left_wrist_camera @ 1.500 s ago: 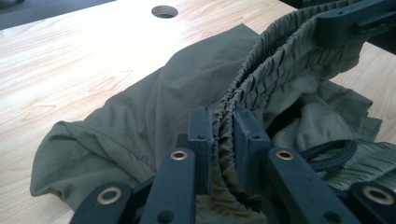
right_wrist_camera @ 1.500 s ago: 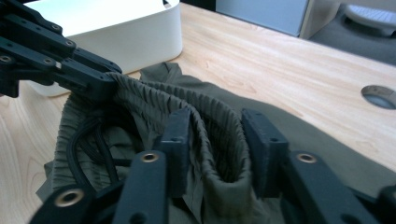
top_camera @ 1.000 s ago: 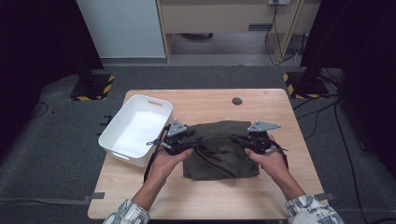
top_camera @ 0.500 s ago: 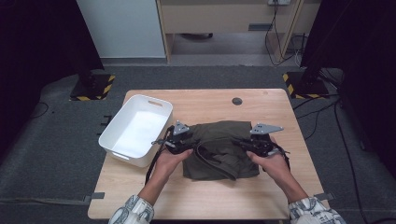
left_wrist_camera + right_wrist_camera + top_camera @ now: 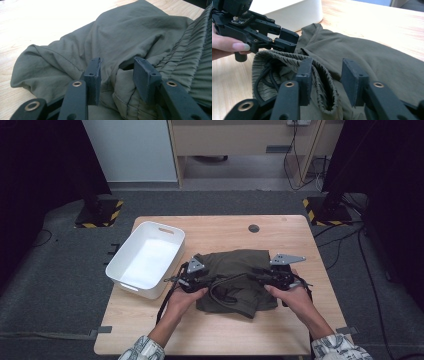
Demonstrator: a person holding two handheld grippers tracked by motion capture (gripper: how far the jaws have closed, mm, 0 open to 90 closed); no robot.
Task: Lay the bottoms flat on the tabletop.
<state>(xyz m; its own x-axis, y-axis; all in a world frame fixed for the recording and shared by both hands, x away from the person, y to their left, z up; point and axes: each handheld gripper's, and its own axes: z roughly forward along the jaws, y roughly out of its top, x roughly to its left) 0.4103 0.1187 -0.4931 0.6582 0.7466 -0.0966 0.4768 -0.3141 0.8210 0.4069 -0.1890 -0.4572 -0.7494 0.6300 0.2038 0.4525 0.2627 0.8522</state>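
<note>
While the left gripper (image 5: 117,75) straddles a soft olive garment (image 5: 120,37) fold unpinched; the right gripper (image 5: 324,75), just widened, frees its ribbed waistband (image 5: 322,75).

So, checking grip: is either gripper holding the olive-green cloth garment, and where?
Nothing held: right gripper has just opened around the ribbed waistband; left gripper straddles a loose fold.

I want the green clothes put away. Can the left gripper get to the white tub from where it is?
Probably yes. The left gripper sits at the edge of the green garment, right beside the white tub, and nothing stands between them on the table. Its jaws are around a fold of cloth.
</note>
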